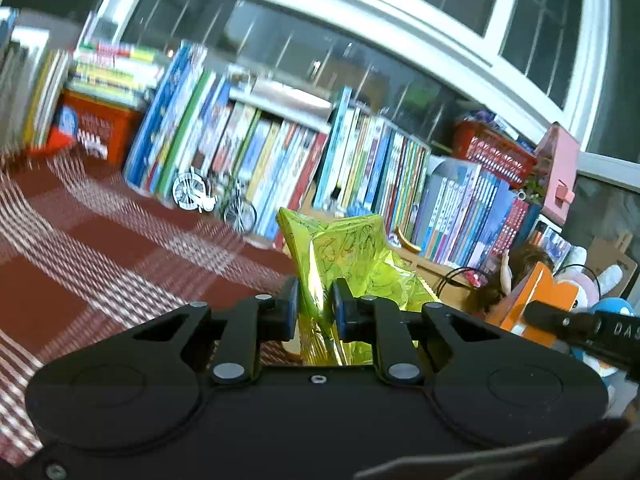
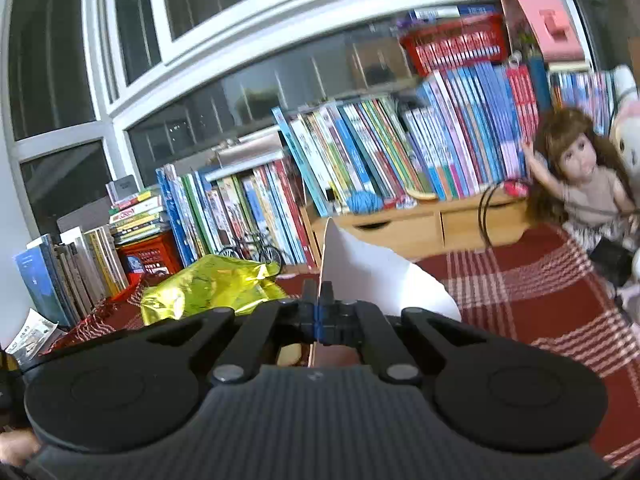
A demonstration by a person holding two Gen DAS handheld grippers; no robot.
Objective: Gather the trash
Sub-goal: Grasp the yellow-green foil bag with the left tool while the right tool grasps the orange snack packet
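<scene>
Left wrist view: the left gripper (image 1: 316,300) has its two blue-padded fingers (image 1: 292,304) drawn narrow and pressed on a crumpled yellow-green foil wrapper (image 1: 352,248). The wrapper rises from between the pads and fans out beyond the fingertips, held clear above the red-and-white checked cloth (image 1: 100,248) that spreads to the left and near side. Far behind it stands a row of books (image 1: 280,148), with a small model bicycle (image 1: 238,206) at their foot. At the right edge the dark body of the other tool (image 1: 580,326) enters the picture.

Right wrist view: the right gripper (image 2: 319,308) is clamped tight, pads together on the edge of a white sheet of paper (image 2: 372,272). The sheet stands up from the jaws and curves away to the right, above the checked cloth (image 2: 540,288). The foil wrapper (image 2: 208,284) shows just to the left of this gripper, near its fingers. A doll (image 2: 580,172) sits far right, against the books (image 2: 400,152).
</scene>
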